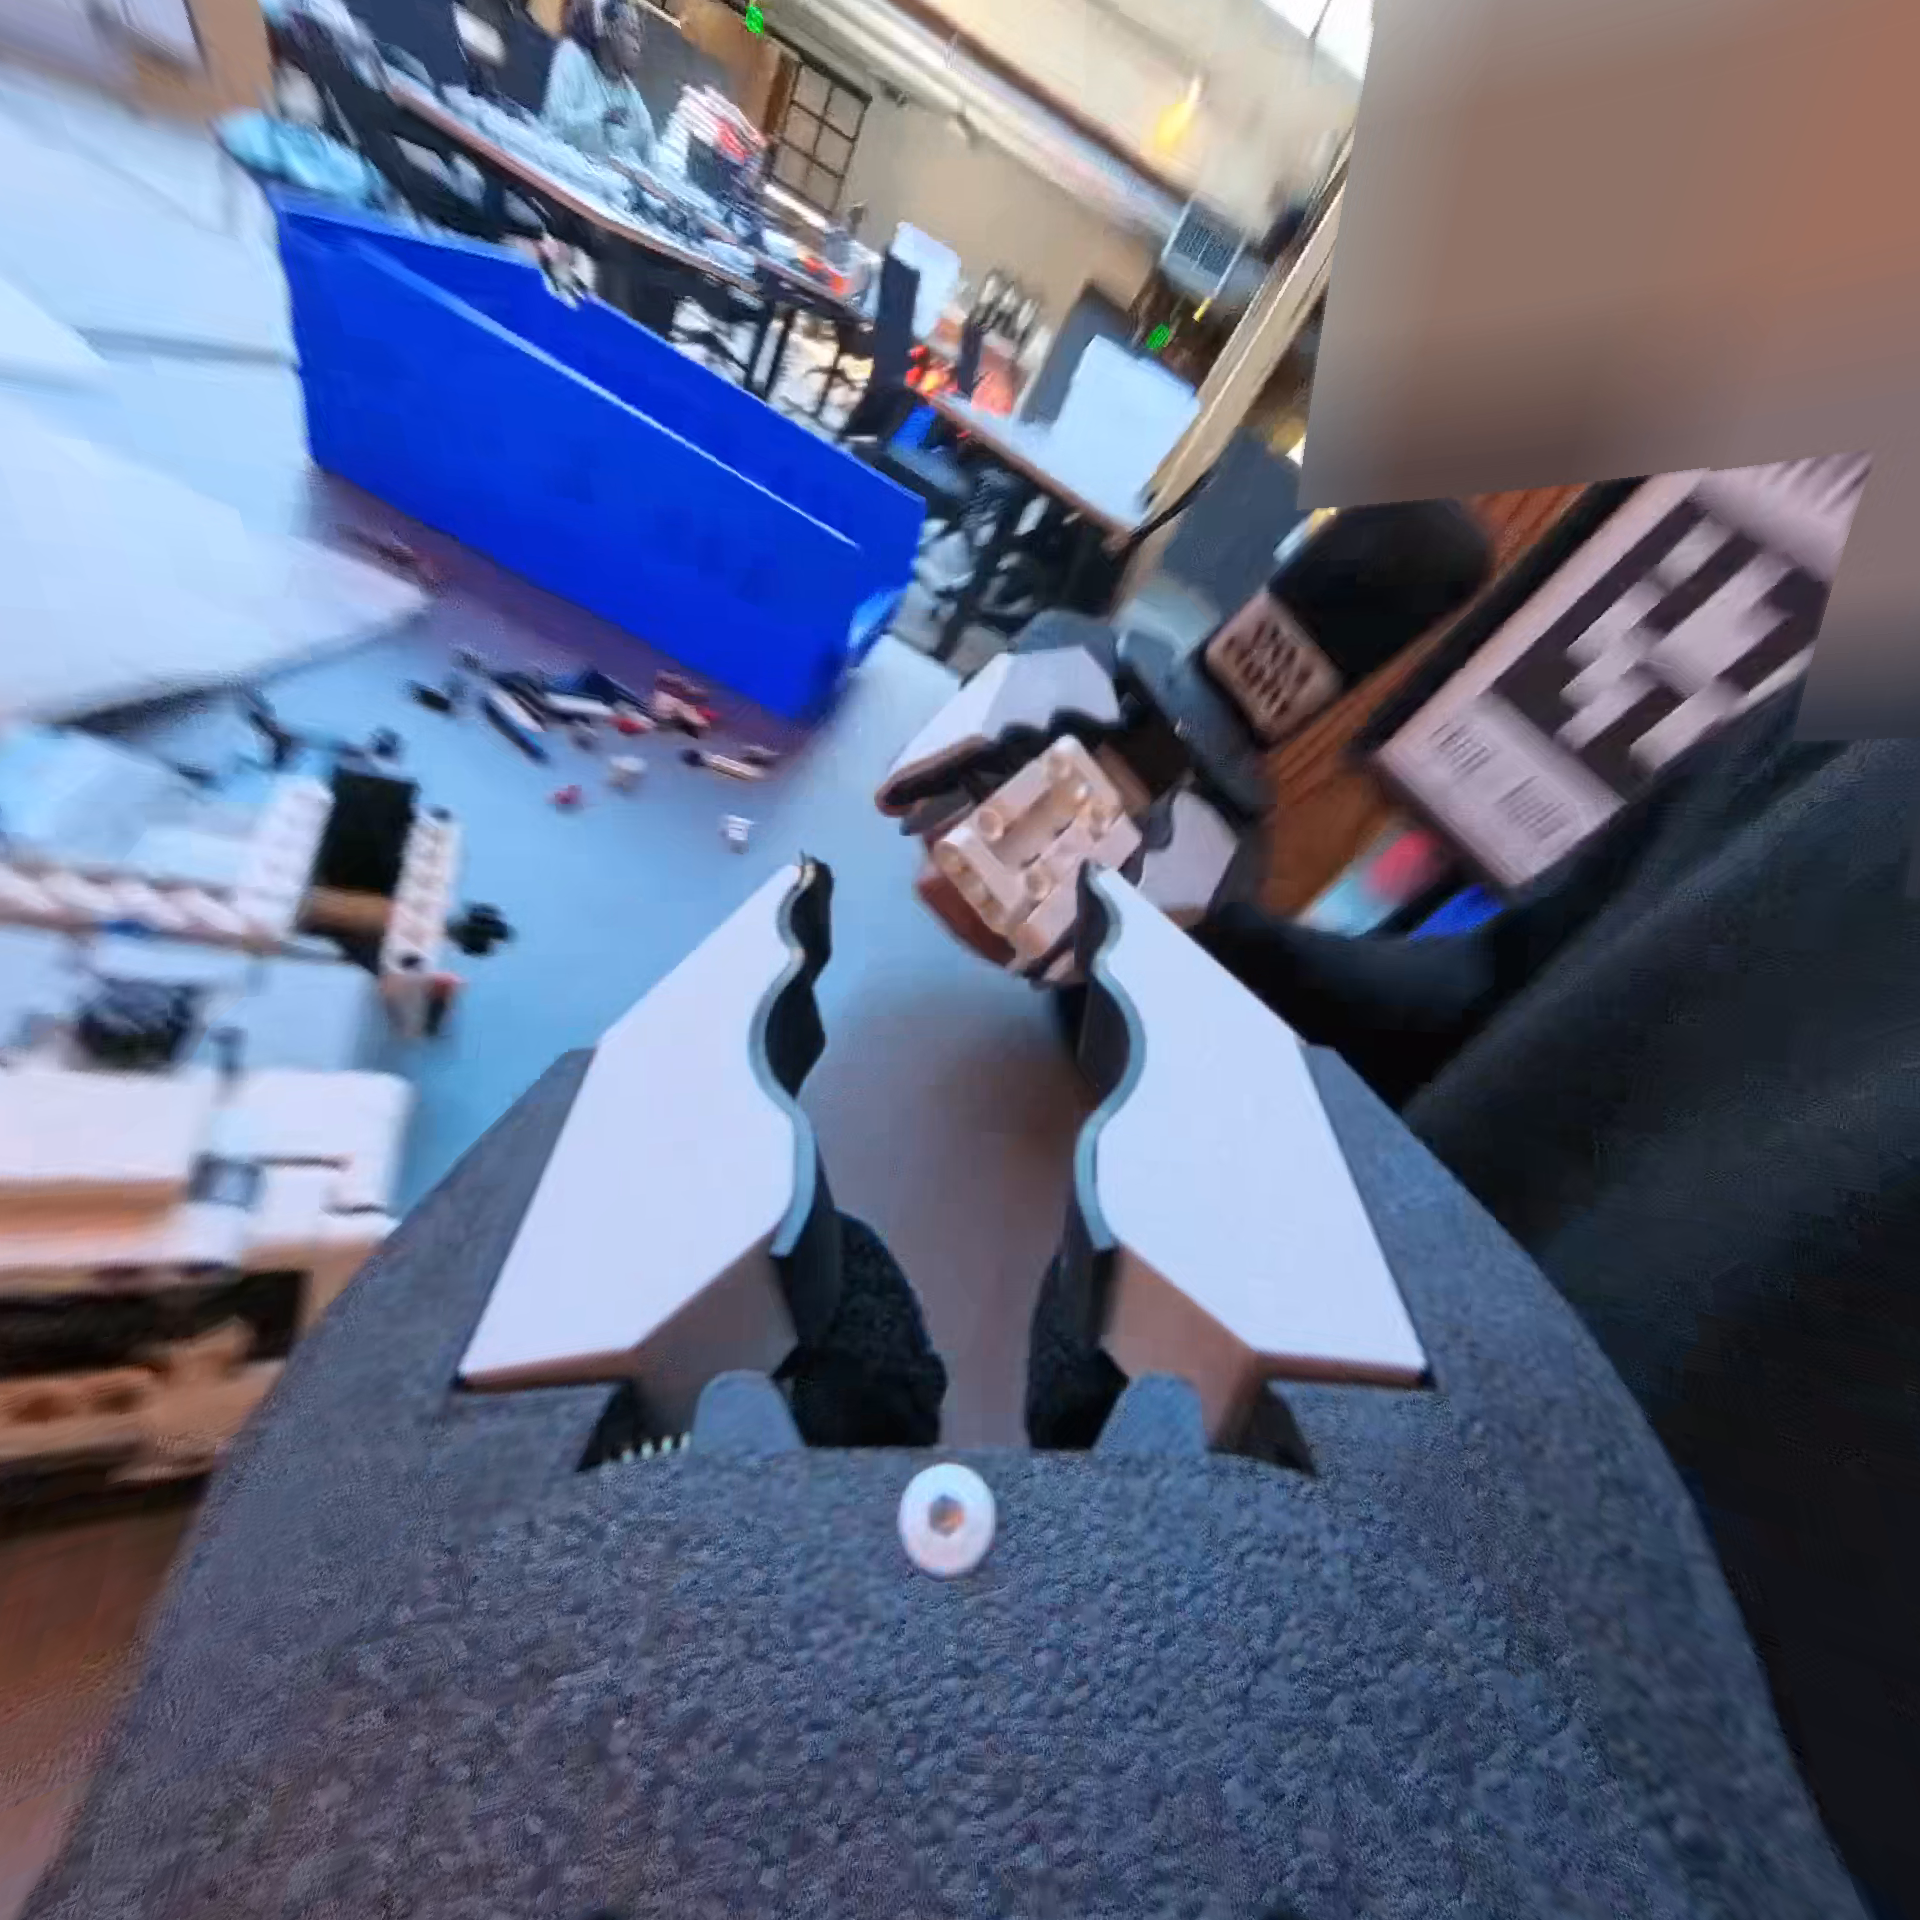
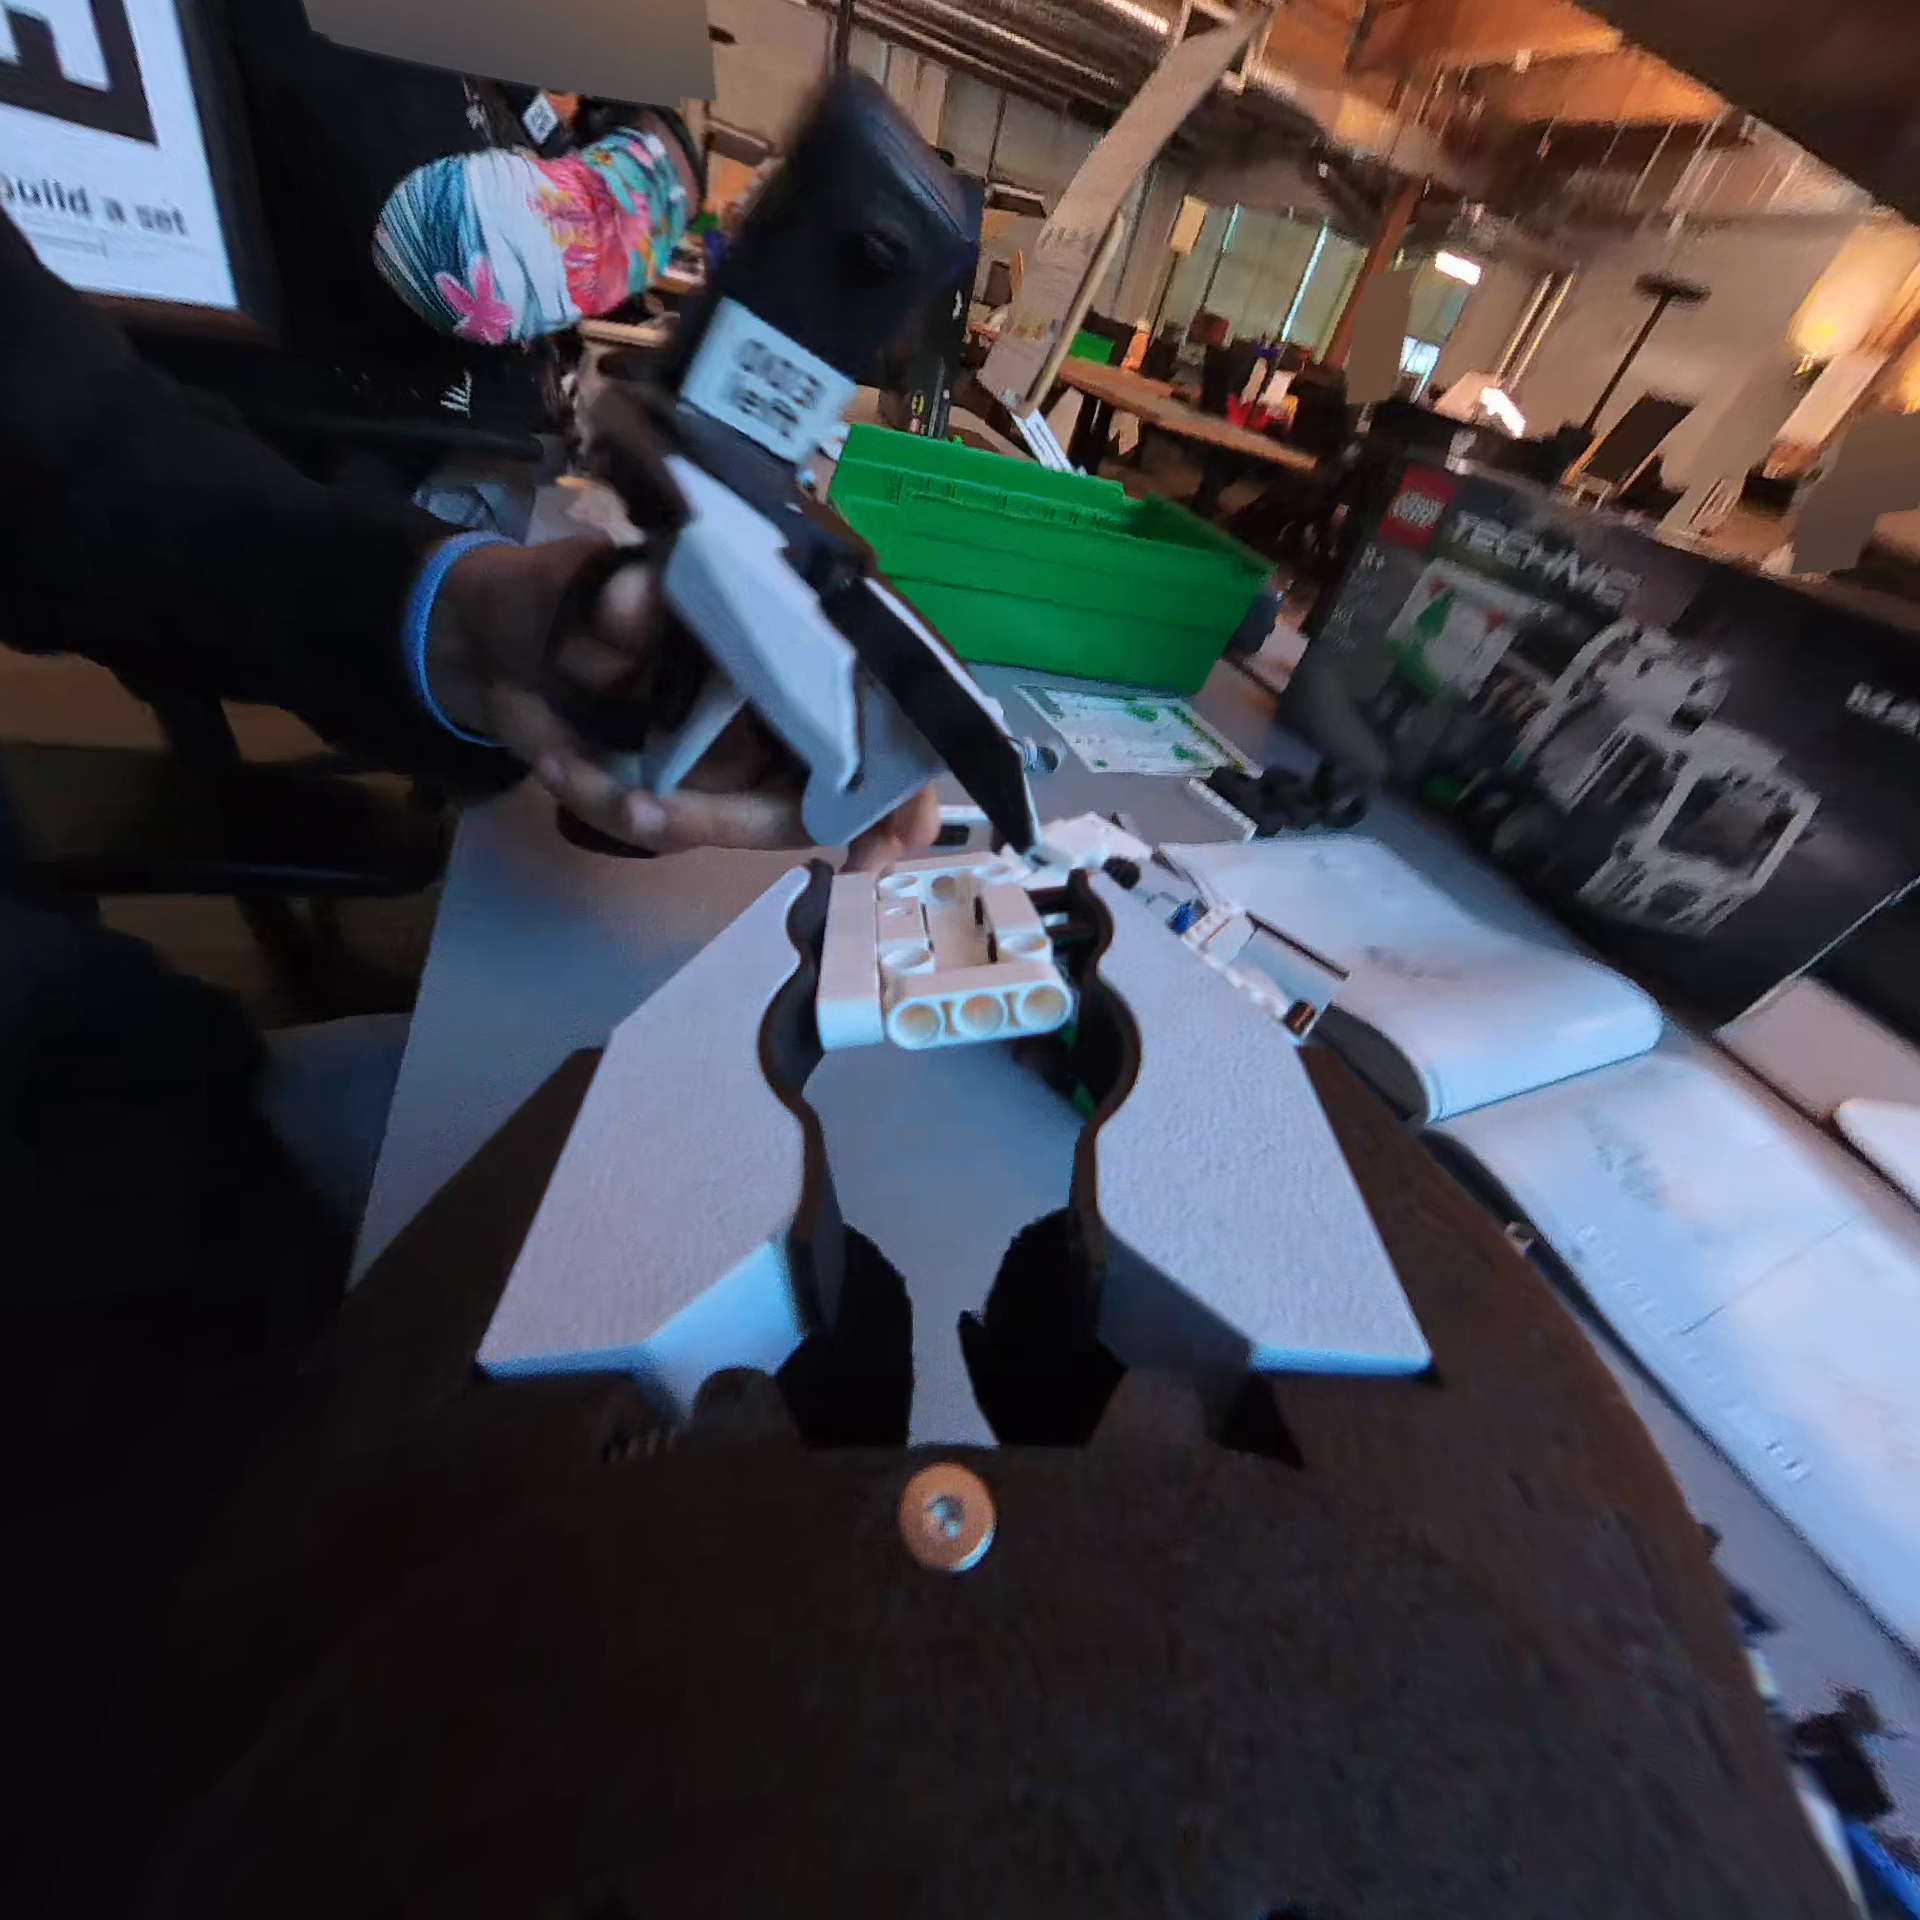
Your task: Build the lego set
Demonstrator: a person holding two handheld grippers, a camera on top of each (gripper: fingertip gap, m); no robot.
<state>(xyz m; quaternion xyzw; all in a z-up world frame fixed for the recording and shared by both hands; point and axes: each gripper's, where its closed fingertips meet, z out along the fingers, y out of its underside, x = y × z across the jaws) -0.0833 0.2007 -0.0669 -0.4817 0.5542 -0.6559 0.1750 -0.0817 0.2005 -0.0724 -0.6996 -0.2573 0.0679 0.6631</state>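
Note:
My right gripper (image 2: 951,935) is shut on a white Lego Technic assembly (image 2: 935,977) of beams with round pin holes, held above the grey table (image 2: 582,935). My left gripper (image 1: 951,894) is open and empty. In the left wrist view the same assembly (image 1: 1023,862) sits just beyond my left gripper's right fingertip, with a right gripper finger (image 1: 1029,686) over it. In the right wrist view the left gripper (image 2: 1023,836), held by a hand (image 2: 582,686), points down at the far edge of the assembly.
A blue bin (image 1: 582,447), scattered loose pieces (image 1: 582,717) and a partial white build (image 1: 416,883) lie to the left. A green bin (image 2: 1039,561), an instruction booklet (image 2: 1132,727), white bags (image 2: 1403,956) and the set's box (image 2: 1558,727) are to the right.

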